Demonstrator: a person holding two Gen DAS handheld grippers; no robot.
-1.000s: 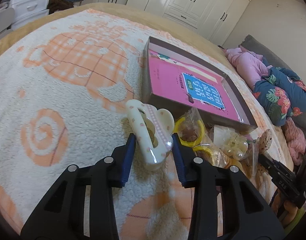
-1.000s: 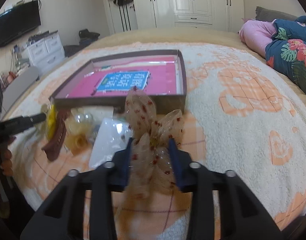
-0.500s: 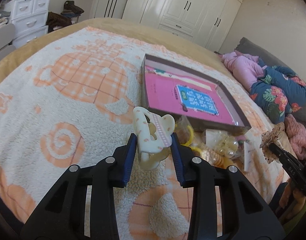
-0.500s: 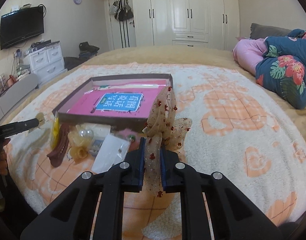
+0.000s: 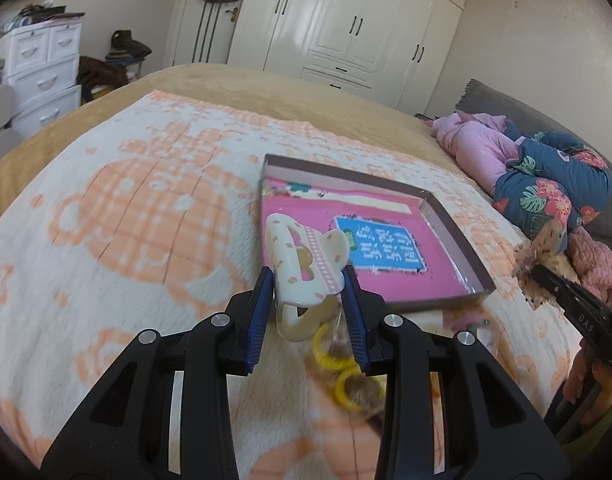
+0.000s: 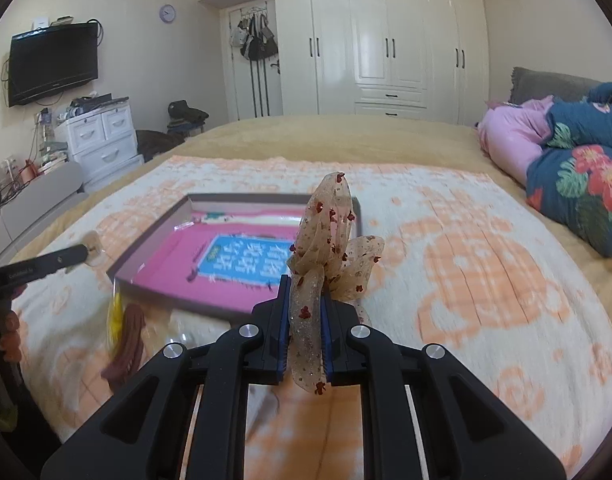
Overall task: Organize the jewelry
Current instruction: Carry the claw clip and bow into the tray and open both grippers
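- Above the near edge of the blanket [image 5: 105,220]: left gripper [image 5: 309,312] clenched on the cream hair claw [image 5: 295,268], long axis upright.
- Just beyond both fingers: open box [image 5: 450,232], nearer to the left gripper.
- Right gripper [image 6: 304,338] clamped on the sheer bow [image 6: 326,240], raised before the box's near right corner.

Black fingers [image 5: 261,308], blue ribbed pads, silver screws

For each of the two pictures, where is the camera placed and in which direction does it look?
Left wrist: on the left gripper, facing the bed, box and wardrobe; it holds a cream hair claw.
Right wrist: on the right gripper, same direction; it holds a mesh bow; fingers at left.
Shared: box, blanket, each other's gripper.
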